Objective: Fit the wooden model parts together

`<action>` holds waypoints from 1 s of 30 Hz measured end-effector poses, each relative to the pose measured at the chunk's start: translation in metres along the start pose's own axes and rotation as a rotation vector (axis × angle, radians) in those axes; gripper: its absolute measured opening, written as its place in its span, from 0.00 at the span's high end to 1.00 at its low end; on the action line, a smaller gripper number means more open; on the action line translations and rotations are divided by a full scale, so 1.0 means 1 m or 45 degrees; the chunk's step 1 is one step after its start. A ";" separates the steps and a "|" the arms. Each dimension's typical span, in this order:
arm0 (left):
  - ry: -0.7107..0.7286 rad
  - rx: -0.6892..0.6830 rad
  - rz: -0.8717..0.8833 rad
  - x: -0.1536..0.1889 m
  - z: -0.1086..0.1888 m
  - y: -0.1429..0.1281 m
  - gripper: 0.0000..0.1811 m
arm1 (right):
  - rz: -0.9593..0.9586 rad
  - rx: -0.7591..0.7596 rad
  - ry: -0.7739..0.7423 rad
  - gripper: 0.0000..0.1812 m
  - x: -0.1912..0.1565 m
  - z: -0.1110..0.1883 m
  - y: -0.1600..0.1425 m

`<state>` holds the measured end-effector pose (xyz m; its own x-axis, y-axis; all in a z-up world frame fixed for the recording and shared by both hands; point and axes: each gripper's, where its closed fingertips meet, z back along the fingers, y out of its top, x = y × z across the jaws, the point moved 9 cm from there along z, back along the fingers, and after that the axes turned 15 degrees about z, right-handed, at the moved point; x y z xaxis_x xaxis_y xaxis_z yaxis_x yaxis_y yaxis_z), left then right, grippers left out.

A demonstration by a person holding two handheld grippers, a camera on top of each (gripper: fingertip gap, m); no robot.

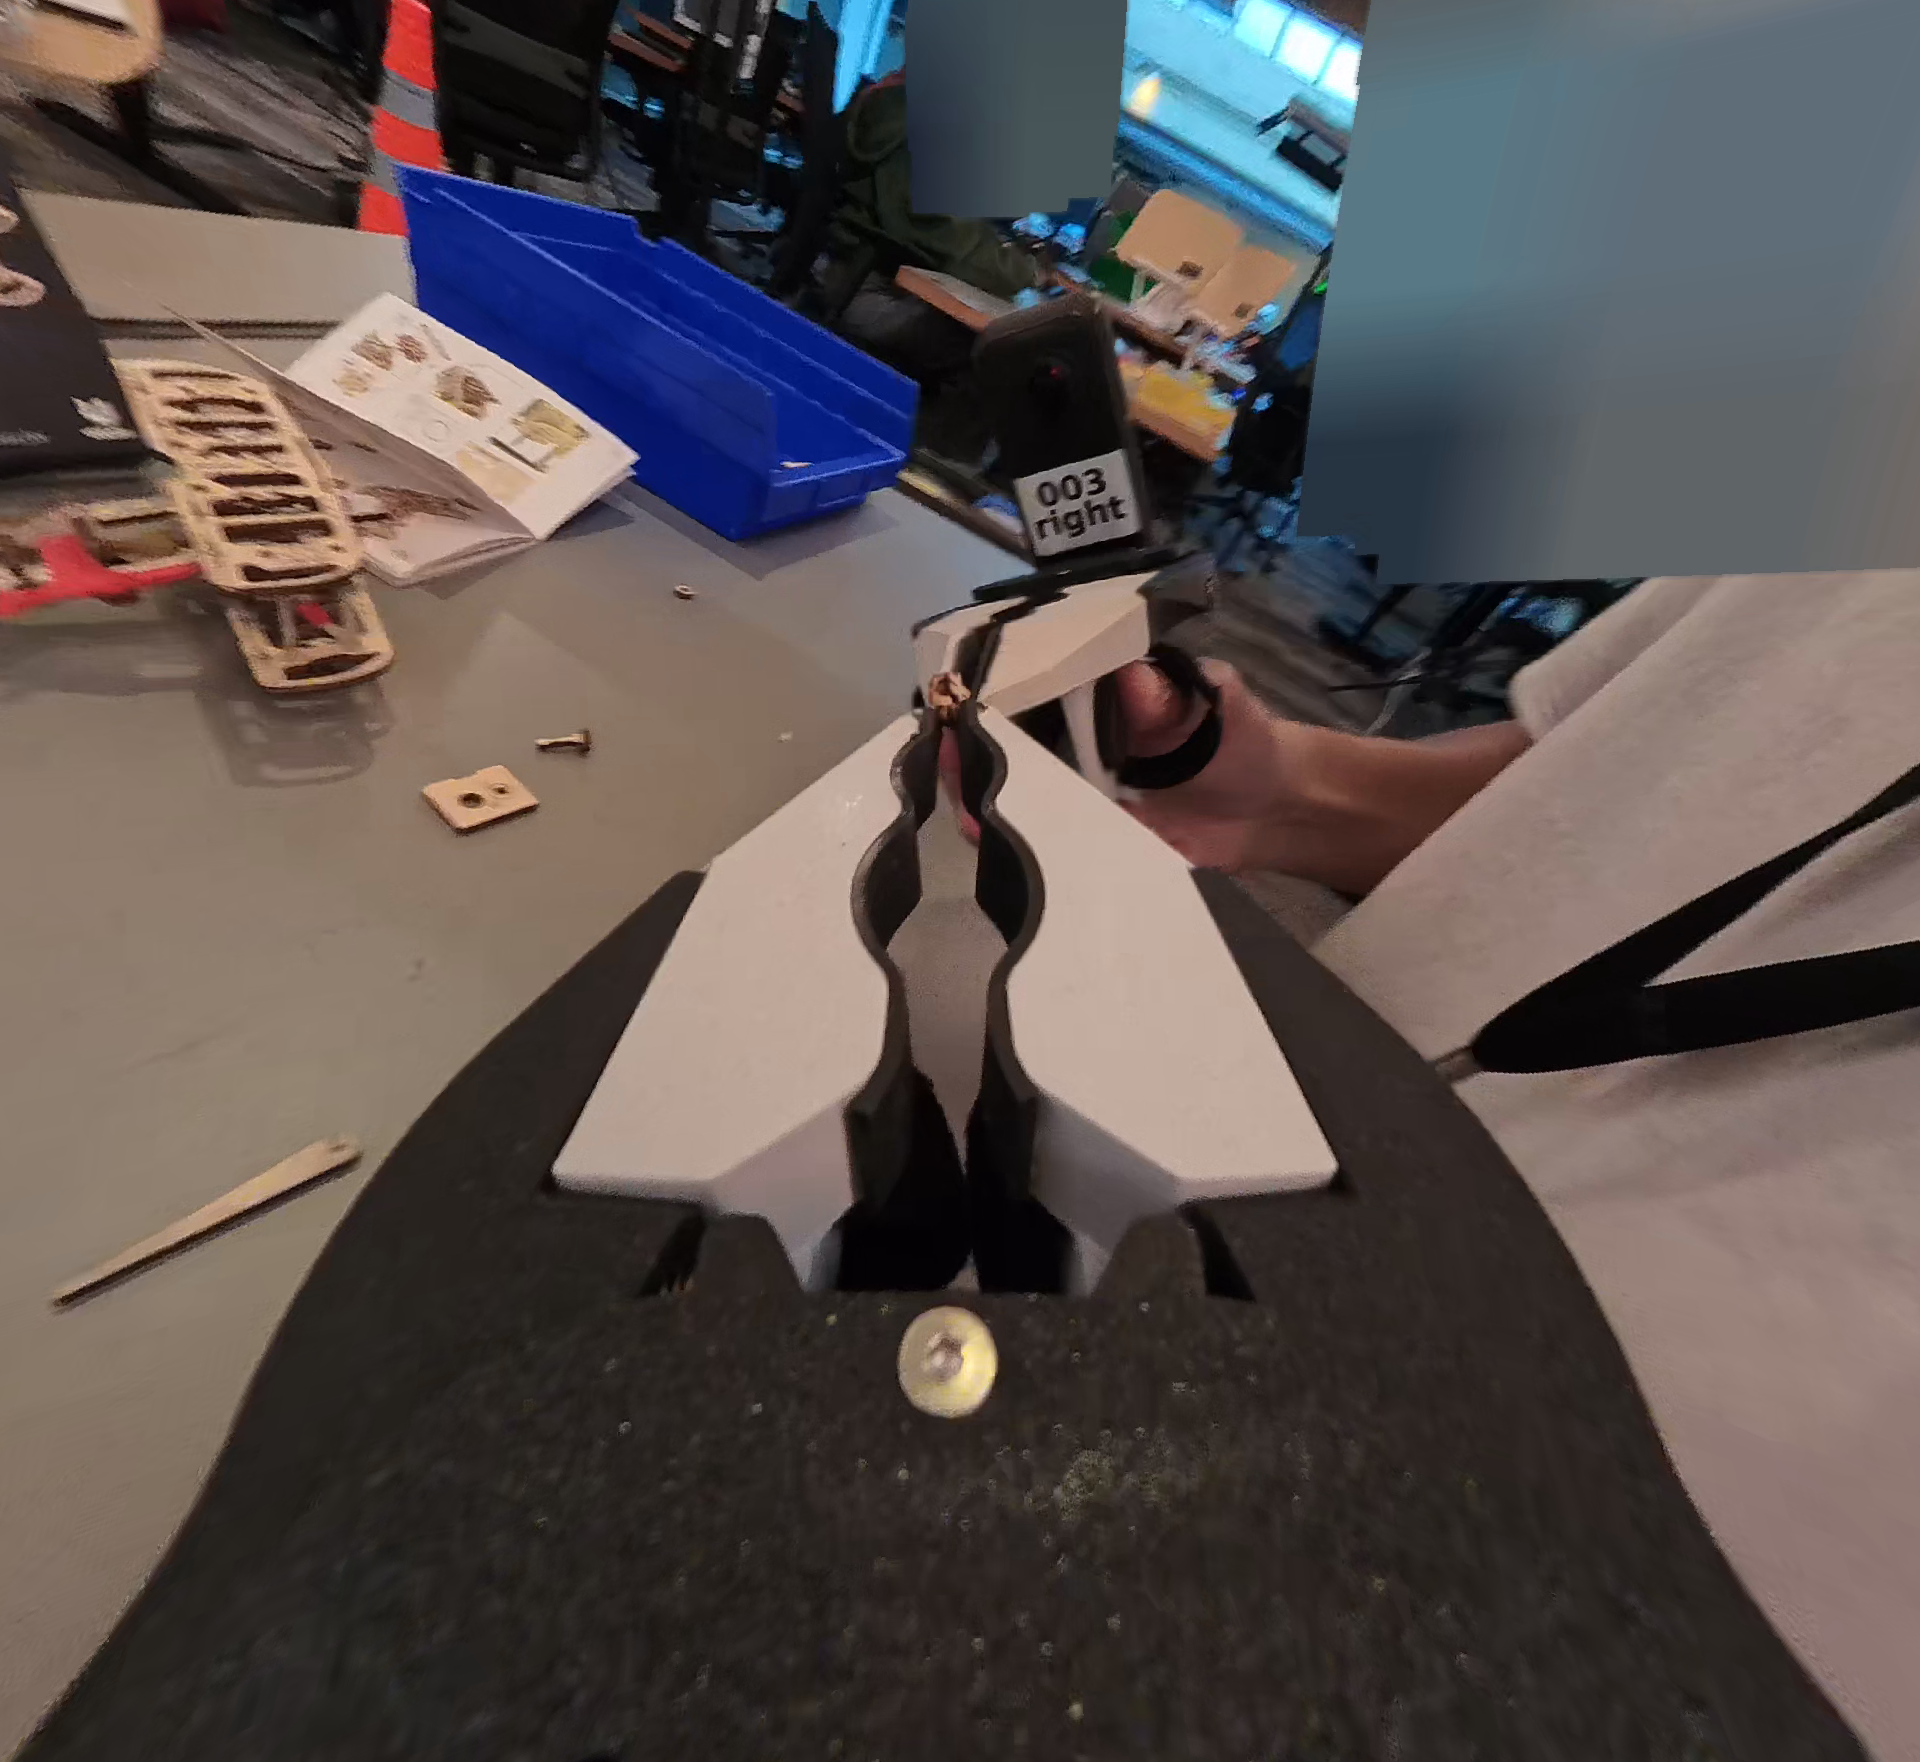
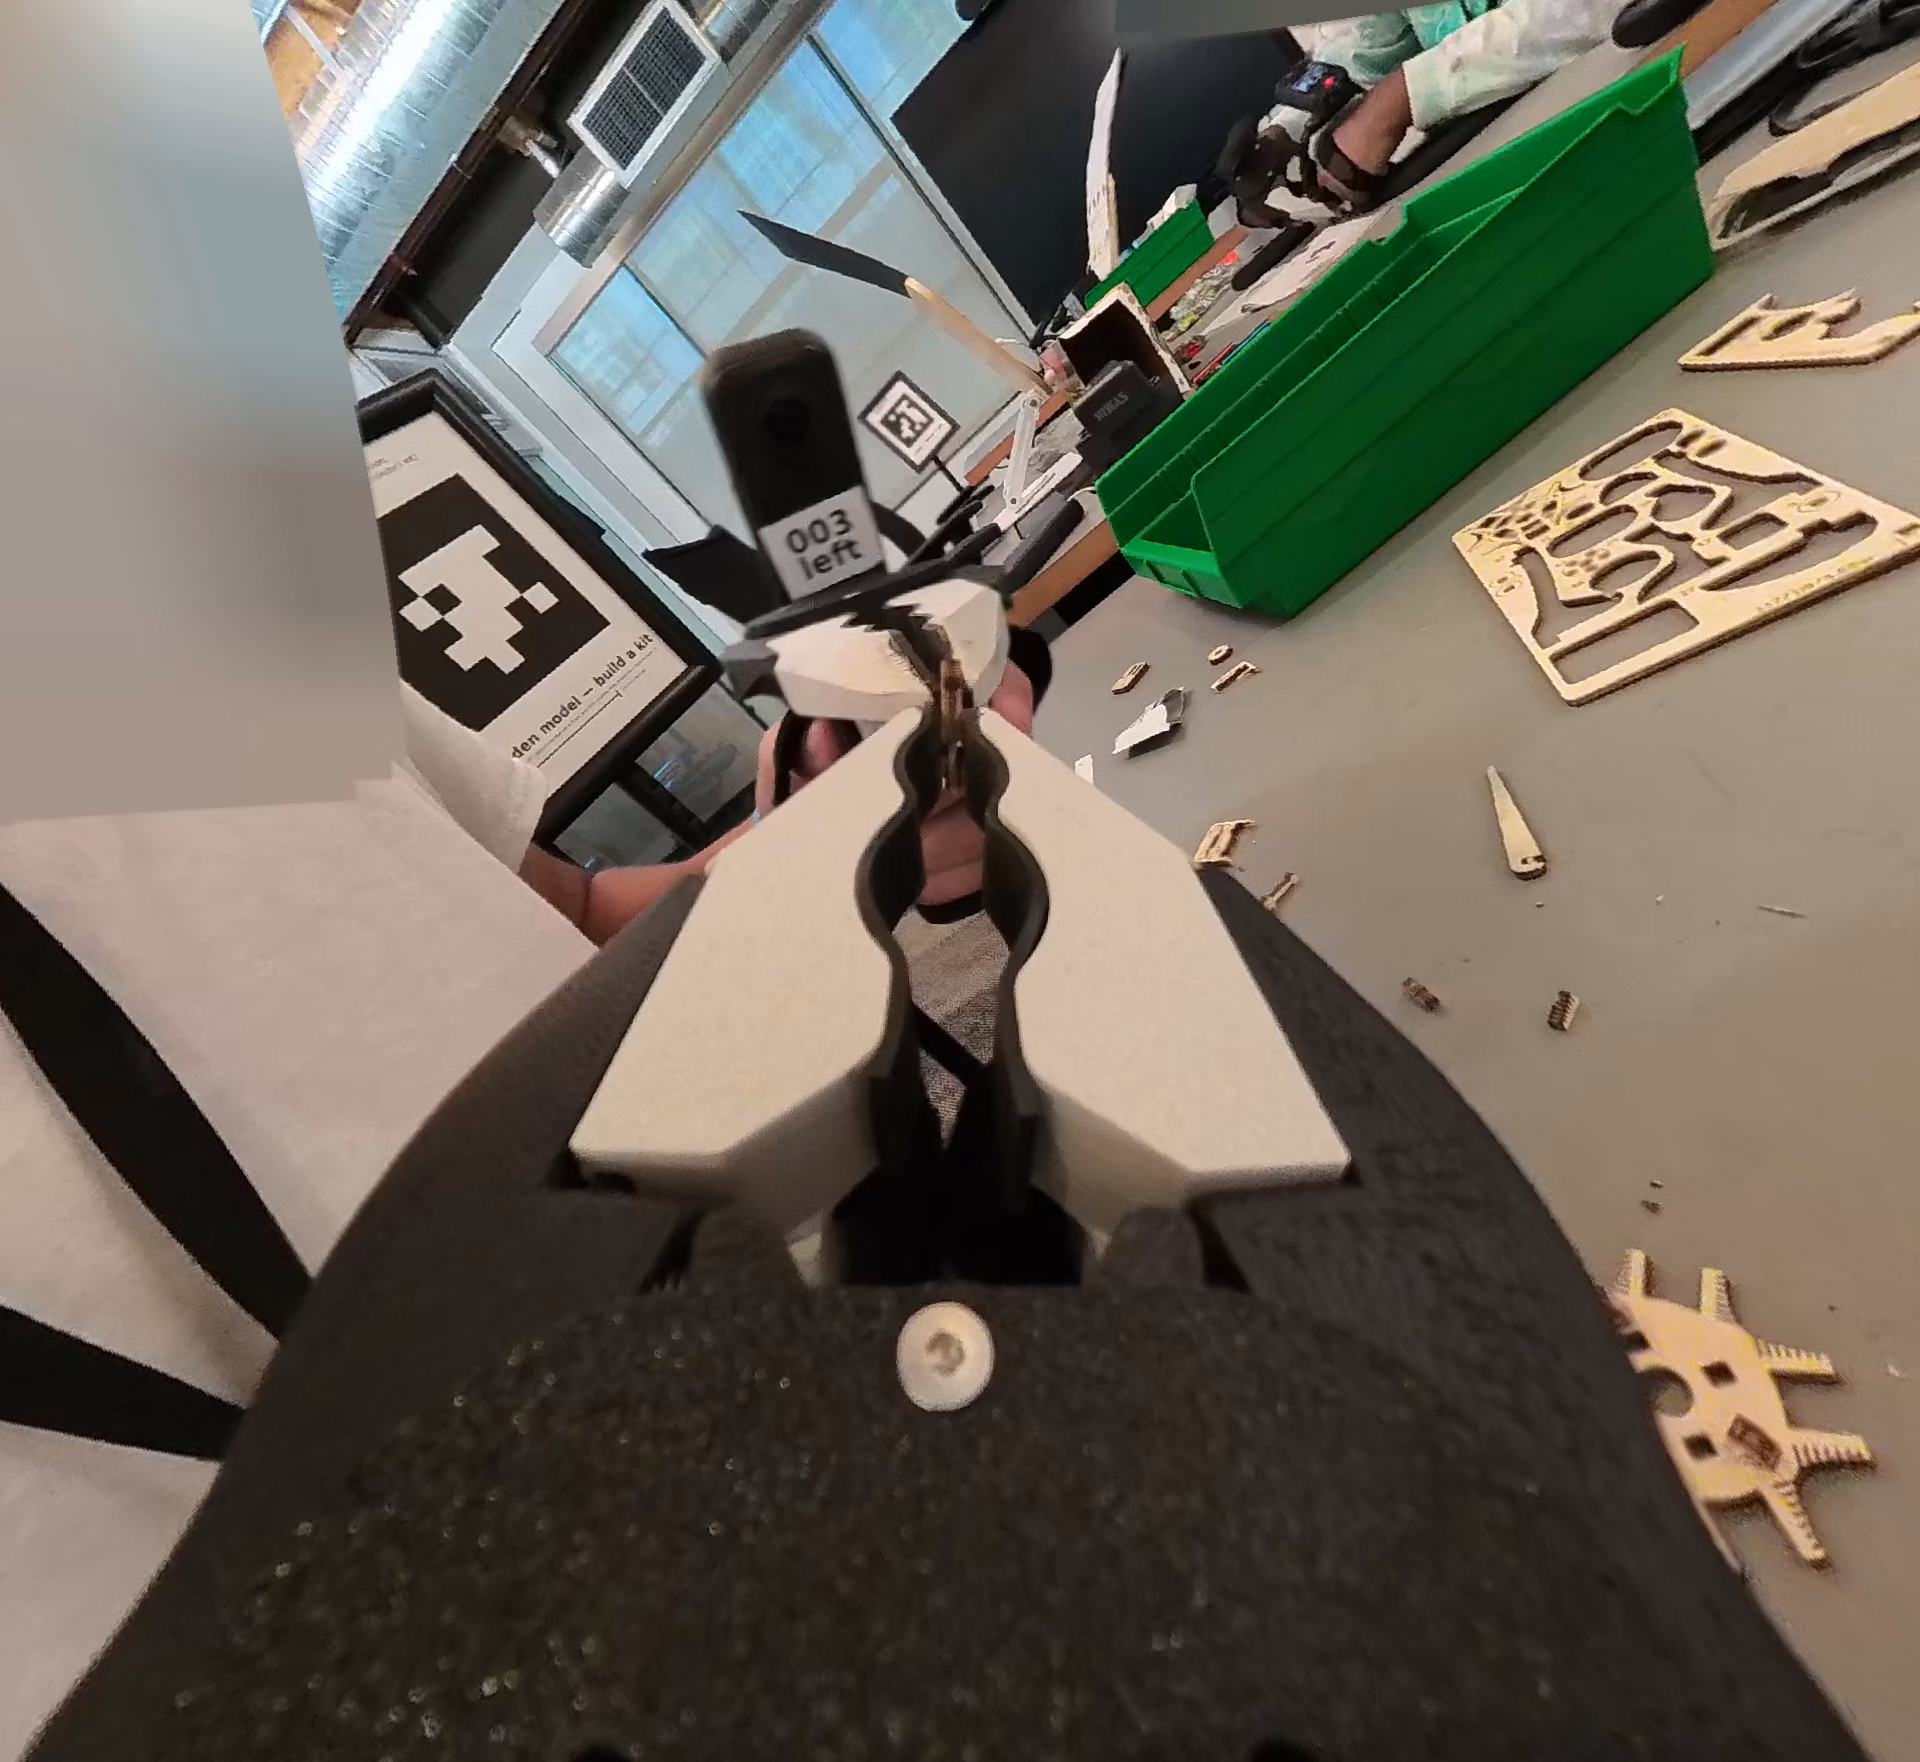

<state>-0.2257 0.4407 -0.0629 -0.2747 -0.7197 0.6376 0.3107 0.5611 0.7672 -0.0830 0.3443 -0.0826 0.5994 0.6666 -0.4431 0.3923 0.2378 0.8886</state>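
Observation:
My two grippers meet tip to tip in the air above the grey table (image 1: 665, 839). In the left wrist view my left gripper (image 1: 945, 727) has its jaws shut, with a small tan wooden part (image 1: 948, 692) at its tips. The right gripper (image 1: 971, 663) faces it and touches the same part. In the right wrist view my right gripper (image 2: 948, 725) is shut on a small wooden part (image 2: 951, 696) that reaches into the tips of the left gripper (image 2: 920, 644). I cannot tell whether this is one piece or two pressed together.
A partly built wooden plane model (image 1: 260, 517), an open instruction booklet (image 1: 457, 434) and a blue bin (image 1: 644, 362) lie at the left. A small plate (image 1: 478, 796), a peg (image 1: 564, 742) and a stick (image 1: 208, 1219) lie loose. At the right lie a green bin (image 2: 1403, 382), a cut-out wooden sheet (image 2: 1683, 549) and a toothed piece (image 2: 1725, 1411). The grippers are tip to tip, or close to it. From either gripper's tips it is about 20 cm to the stick (image 1: 208, 1219). Look for it in the right wrist view (image 2: 1498, 810) too.

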 end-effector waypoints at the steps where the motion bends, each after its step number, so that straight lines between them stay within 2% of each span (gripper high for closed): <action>1: 0.045 0.000 -0.054 0.001 0.000 -0.001 0.99 | -0.020 -0.001 -0.015 0.99 0.001 0.000 -0.001; 8: 0.234 -0.030 -0.343 0.009 -0.002 -0.002 1.00 | -0.414 0.082 0.080 0.99 0.009 0.000 -0.009; 11: 0.308 -0.094 -0.413 0.005 -0.004 -0.006 1.00 | -0.390 0.024 0.013 0.99 0.013 0.001 -0.014; 15: 0.136 -0.065 -0.105 -0.005 -0.003 -0.004 0.99 | -0.162 -0.044 -0.001 0.99 0.010 0.002 -0.008; 18: 0.017 -0.066 0.040 -0.009 -0.002 -0.004 0.99 | -0.049 -0.104 0.007 0.99 0.007 0.002 -0.005; 30: -0.034 -0.103 0.066 -0.011 -0.003 -0.005 0.99 | -0.020 -0.131 0.024 0.99 0.005 0.000 -0.004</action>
<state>-0.2216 0.4441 -0.0740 -0.2801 -0.6788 0.6788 0.3971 0.5619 0.7257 -0.0822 0.3465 -0.0884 0.5804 0.6752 -0.4553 0.3269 0.3189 0.8896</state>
